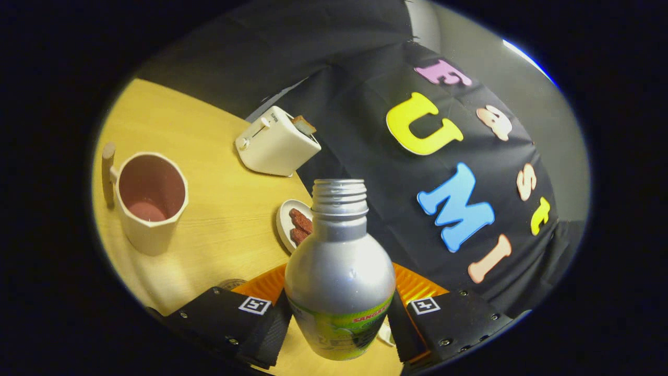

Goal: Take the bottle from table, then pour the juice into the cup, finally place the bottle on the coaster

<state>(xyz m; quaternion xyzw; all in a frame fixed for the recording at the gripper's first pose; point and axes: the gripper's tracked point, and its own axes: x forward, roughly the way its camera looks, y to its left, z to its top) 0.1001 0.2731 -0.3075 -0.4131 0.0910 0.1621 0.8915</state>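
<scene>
The gripper held the silver bottle by its lower body, both fingers clamped against its sides at the label, the open threaded neck pointing away along the fingers. The whole view leaned, which suggested the bottle was being carried at a tilt, perhaps on its way to or from a pour; which of the two could not be judged from this moment alone. The grip low on the body kept the mouth free for pouring.

The cup stood on the wooden table, well apart from the bottle and off to the left of its neck, its wooden handle turned away from the bottle. Its inside looked reddish; whether that was juice or the cup's own lining could not be told.

An orange ribbed mat, probably the coaster, lay just behind the bottle, partly hidden by it. A small plate of reddish-brown pieces sat near the bottle's shoulder, between mat and cup, and could be clipped in any sweep toward the cup. A white toaster with a slice in its slot stood farther back.
</scene>
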